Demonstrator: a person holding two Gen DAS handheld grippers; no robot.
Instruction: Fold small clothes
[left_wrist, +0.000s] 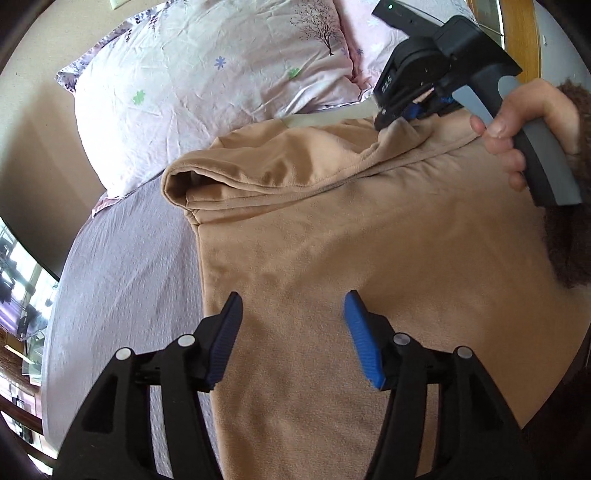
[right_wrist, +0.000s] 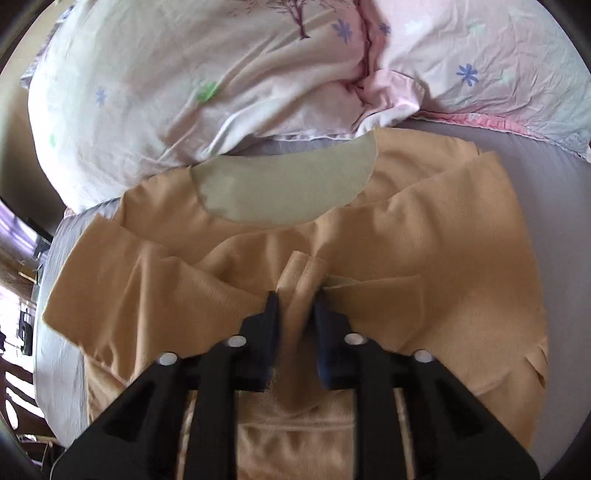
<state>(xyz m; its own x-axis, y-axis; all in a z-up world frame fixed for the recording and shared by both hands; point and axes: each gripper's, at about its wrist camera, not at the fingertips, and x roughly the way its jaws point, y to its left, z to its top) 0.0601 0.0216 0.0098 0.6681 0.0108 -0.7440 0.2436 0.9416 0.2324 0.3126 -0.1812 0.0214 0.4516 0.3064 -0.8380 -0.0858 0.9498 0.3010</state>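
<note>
A tan fleece top lies on the bed, its neck towards the pillows. My left gripper is open and empty, hovering over the top's left side near its edge. The left sleeve is folded in across the chest. My right gripper is shut on a pinched fold of the tan top near the neckline. It also shows in the left wrist view, held by a hand. The pale inner lining of the neck shows above it.
Two pink floral pillows lie right behind the top. The grey-lilac bedsheet shows left of the garment and also at the right. The bed's left edge drops to a wall and floor.
</note>
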